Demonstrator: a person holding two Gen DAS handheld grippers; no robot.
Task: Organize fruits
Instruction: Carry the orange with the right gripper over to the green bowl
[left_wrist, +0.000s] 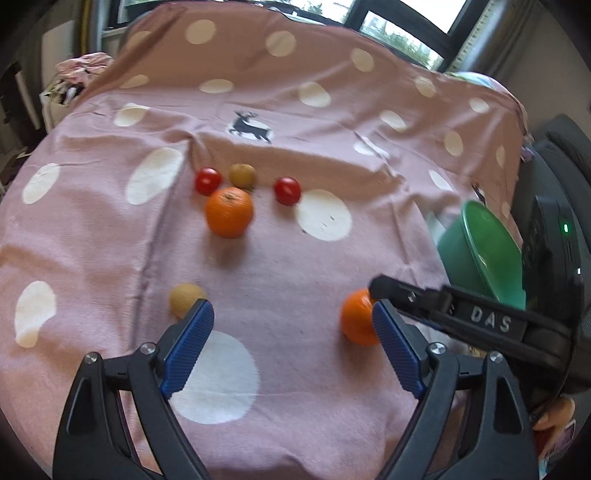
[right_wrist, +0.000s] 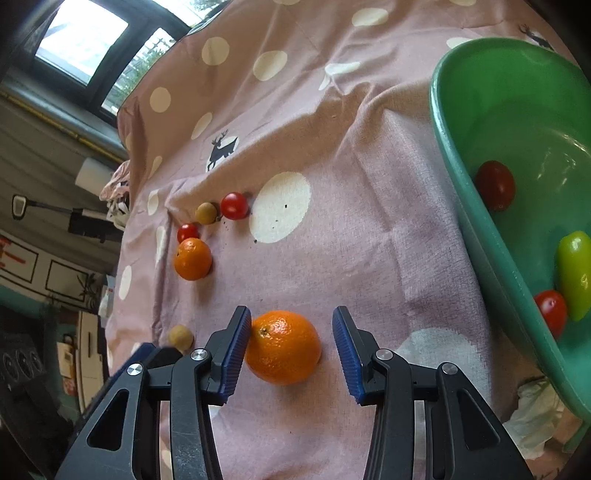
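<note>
My right gripper (right_wrist: 291, 341) is open around a near orange (right_wrist: 282, 347) that lies on the pink dotted cloth; its left pad touches the fruit. The same orange shows in the left wrist view (left_wrist: 356, 321), with the right gripper's finger (left_wrist: 406, 295) over it. My left gripper (left_wrist: 291, 332) is open and empty above the cloth, a small brown fruit (left_wrist: 186, 299) by its left fingertip. Farther off lie a second orange (left_wrist: 229, 210), two red tomatoes (left_wrist: 208, 180) (left_wrist: 287, 190) and another brown fruit (left_wrist: 242, 175). A green bowl (right_wrist: 472, 155) at the right holds two tomatoes and a green fruit.
The cloth (left_wrist: 295, 122) covers the whole table and has a deer print (left_wrist: 249, 127). Windows stand behind the far edge. A crumpled white tissue (right_wrist: 535, 417) lies under the bowl's near side. Clutter sits past the table's left edge (left_wrist: 74, 81).
</note>
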